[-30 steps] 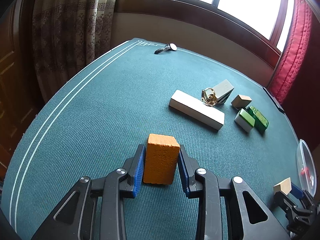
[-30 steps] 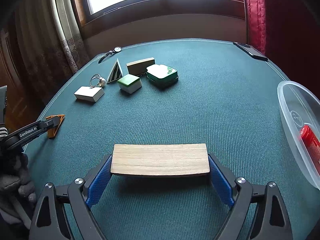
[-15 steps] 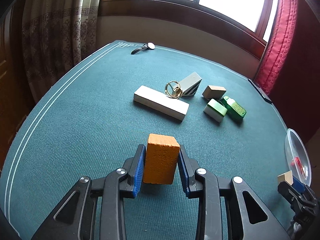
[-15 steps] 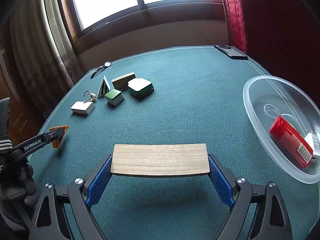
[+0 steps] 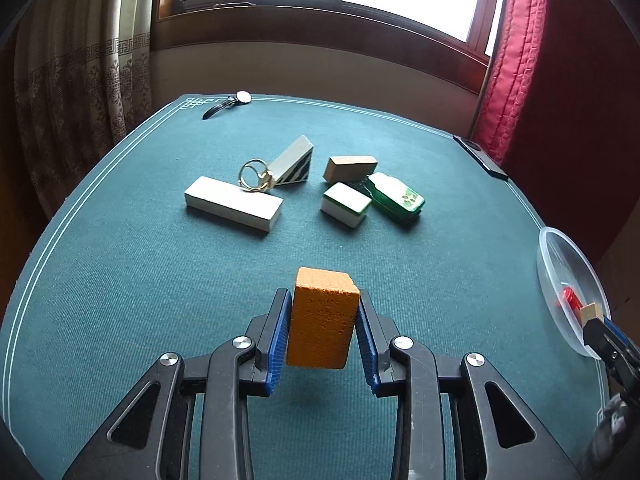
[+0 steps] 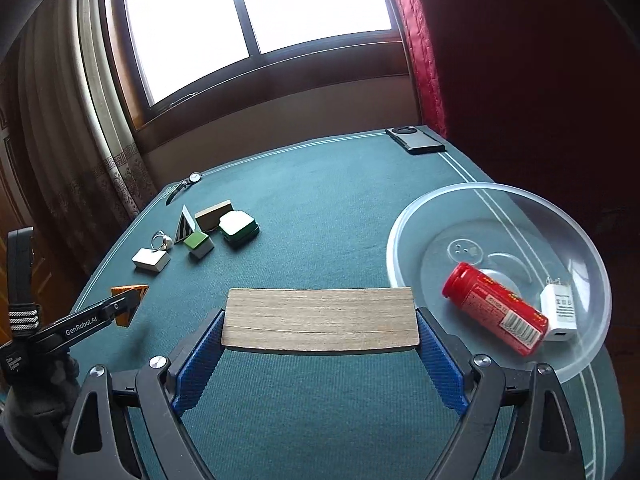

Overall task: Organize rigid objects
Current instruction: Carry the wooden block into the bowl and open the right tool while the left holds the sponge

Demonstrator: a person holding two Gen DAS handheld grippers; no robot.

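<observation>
The left claw [image 5: 322, 332] is clamped on an orange block [image 5: 322, 318], its blue pads pressed to both sides, holding it clear of the green table [image 5: 120, 280]. The right claw [image 6: 320, 334], spread wide, grips a flat wooden board [image 6: 320, 322] by its two short ends. Just right of the board sits a clear plastic bowl [image 6: 400, 240] holding a red canister [image 6: 494, 308] and a white charger [image 6: 559, 312]. Farther back lie a long white block [image 5: 233, 203], a metal ring [image 5: 254, 176], a striped wedge [image 5: 292, 162], a green-topped block [image 5: 346, 204], a green tin [image 5: 396, 198] and a tan block [image 5: 350, 168]. A wristwatch [image 5: 228, 104] and a phone [image 6: 416, 141] rest at the far edge.
</observation>
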